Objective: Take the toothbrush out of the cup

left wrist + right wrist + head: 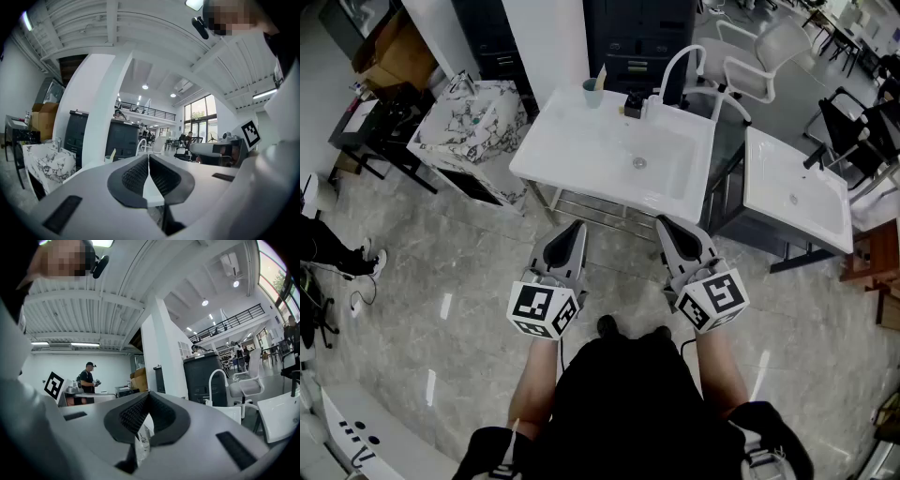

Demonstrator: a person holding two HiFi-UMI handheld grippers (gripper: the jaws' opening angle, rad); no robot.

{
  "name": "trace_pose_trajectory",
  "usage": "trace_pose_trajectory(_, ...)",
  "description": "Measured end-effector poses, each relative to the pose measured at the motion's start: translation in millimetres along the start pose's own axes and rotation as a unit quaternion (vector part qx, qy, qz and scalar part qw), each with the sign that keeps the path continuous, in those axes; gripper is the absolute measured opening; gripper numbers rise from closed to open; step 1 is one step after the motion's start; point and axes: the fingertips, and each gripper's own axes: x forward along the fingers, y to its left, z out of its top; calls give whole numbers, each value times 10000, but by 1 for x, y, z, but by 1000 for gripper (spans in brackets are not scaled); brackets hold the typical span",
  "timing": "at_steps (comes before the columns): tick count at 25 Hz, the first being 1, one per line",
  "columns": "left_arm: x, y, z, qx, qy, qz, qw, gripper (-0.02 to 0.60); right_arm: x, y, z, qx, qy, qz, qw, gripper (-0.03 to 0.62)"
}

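Head view: one toothbrush (600, 76) in one cup (592, 95); left tool (577, 226), right tool (662, 223) both closed.

Toothbrush (601, 75) seemingly in cup (592, 95) on sink (572, 150)

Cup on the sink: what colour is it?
The cup is pale teal, clearest in the head view.

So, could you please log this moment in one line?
left gripper: shut, empty | right gripper: shut, empty | toothbrush: in cup | cup: on sink rim
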Motion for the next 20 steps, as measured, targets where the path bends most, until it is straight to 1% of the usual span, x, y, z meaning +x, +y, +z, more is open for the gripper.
trace_pose_trajectory(9, -9, 8, 0, 47, 14, 13, 10000, 14, 4, 11, 1, -167, 5, 104, 9998, 31)
trace_pose_trajectory(15, -14, 11, -3, -17, -37, 63, 10000, 15, 3, 11, -4, 49, 123, 29, 9999, 32)
trace_pose_trajectory(20, -13, 9, -9, -47, 63, 76, 9999, 14, -1, 10, -7, 26, 137, 31, 9999, 32)
